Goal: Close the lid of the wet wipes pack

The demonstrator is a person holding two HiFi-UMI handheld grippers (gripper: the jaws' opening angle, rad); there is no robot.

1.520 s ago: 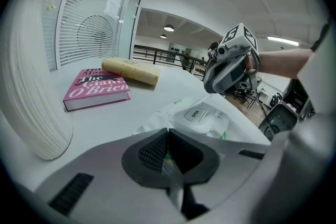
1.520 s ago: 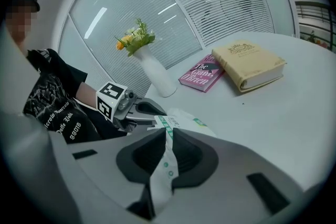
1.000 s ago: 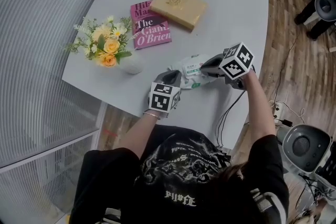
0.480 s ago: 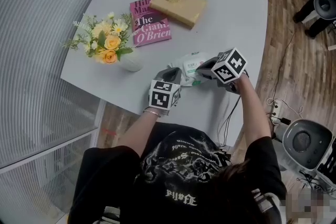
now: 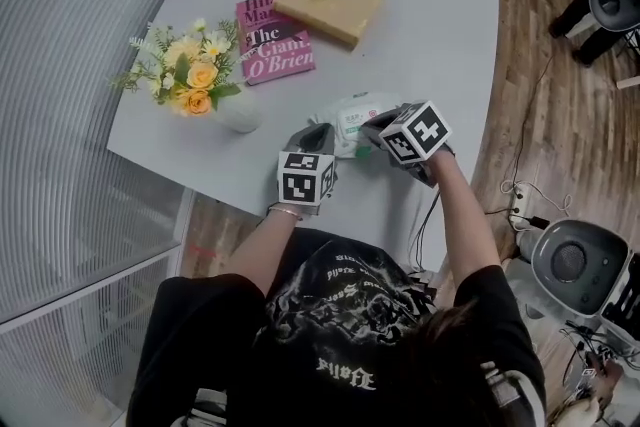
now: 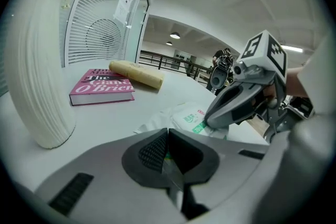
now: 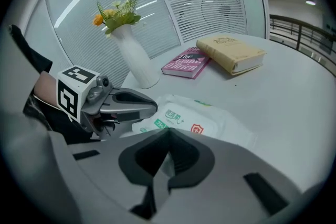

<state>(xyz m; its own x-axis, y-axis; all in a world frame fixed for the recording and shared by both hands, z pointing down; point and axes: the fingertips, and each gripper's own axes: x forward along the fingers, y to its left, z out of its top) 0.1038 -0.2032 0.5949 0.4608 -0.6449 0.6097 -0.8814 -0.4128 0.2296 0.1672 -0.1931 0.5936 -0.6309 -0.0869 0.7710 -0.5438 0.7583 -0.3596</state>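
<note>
At the tip of my right gripper, the 2 jaws are squeezed tight together with nothing between them. The closed tip sits on top of the wet wipes pack, near its green label. I think it is shut like this so it makes 1 firm point to push the lid flat. I see no flap sticking up, so the lid looks down or almost down.

My left gripper has its 2 jaws pressed together too. Its tip is on the left end of the pack. A thin bit of green shows at the seam, but I cannot tell if it pinches the wrapper or just rests on it. I think it is there to keep the soft pack from sliding.

The pack lies flat on the grey table, close to the near edge, between the 2 grippers.

Both grippers tilt down toward the pack and point in at each other. The right one tips more steeply, with its arm coming up from the lower right. The left wrist hangs just off the table edge.

A white vase and 2 books sit farther back, well apart from the pack.
</note>
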